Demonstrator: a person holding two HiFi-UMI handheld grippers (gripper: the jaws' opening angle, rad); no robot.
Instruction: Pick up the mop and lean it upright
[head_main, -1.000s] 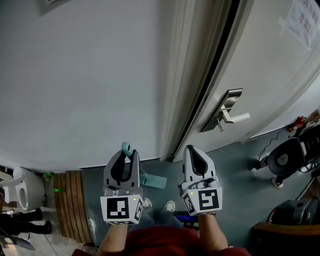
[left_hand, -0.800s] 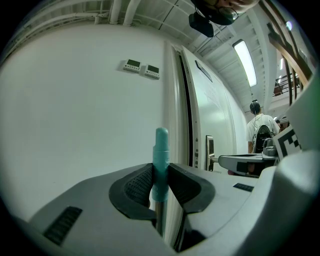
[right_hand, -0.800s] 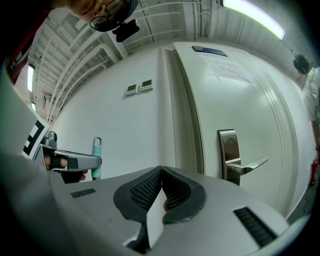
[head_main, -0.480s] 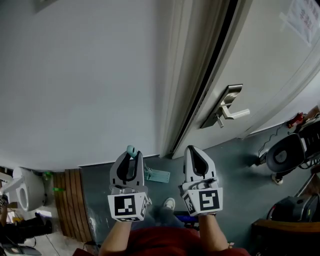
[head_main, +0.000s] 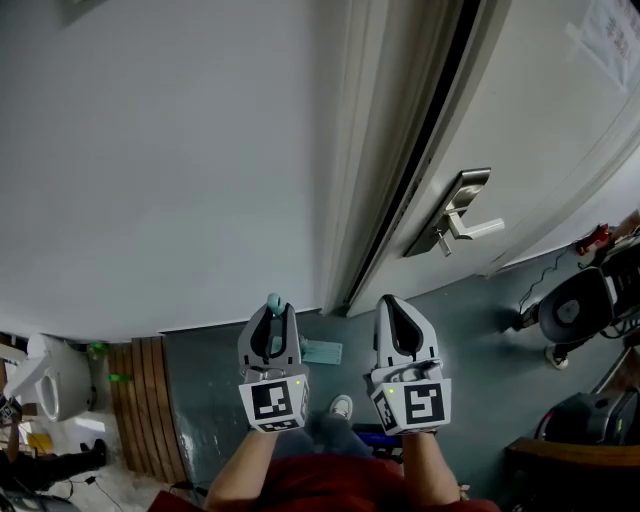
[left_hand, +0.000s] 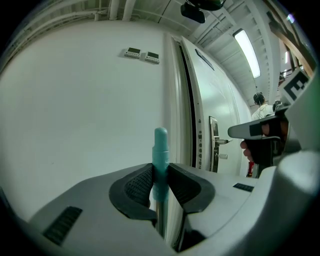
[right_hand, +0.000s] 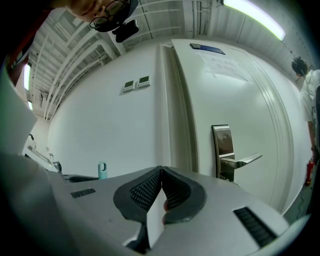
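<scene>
Mop (head_main: 273, 301) upright in the left gripper (head_main: 272, 322), seen from the head camera almost end-on: its teal cap pokes up between the jaws, while the teal mop head (head_main: 322, 351) rests on the grey floor (head_main: 215, 385) just beyond the gripper, close to the foot of the white wall (head_main: 150, 150). The right gripper (head_main: 398, 312) hangs just beside the left, toward the door (head_main: 540, 130), and carries nothing.

From the left gripper view, the mop (left_hand: 160, 150) stands vertical, its long axis running straight up through the left gripper (left_hand: 160, 176). The ribbed pads (left_hand: 137, 185) pinch the shaft just under the cap, metal tube dropping away below. The wall (left_hand: 75, 110) fills the space straight ahead; the door frame lies off to the right.

From the right gripper view, the right gripper (right_hand: 161, 176) has its jaws pressed together on nothing. The mop's cap (right_hand: 102, 170) shows off to its left, apart from it, with the wall (right_hand: 110, 130) behind and the door handle (right_hand: 242, 161) to the right.

The lean looks to turn on the left hand alone: the wall lies forward of the shaft, so the top would need tipping that way with the head planted on the floor.
</scene>
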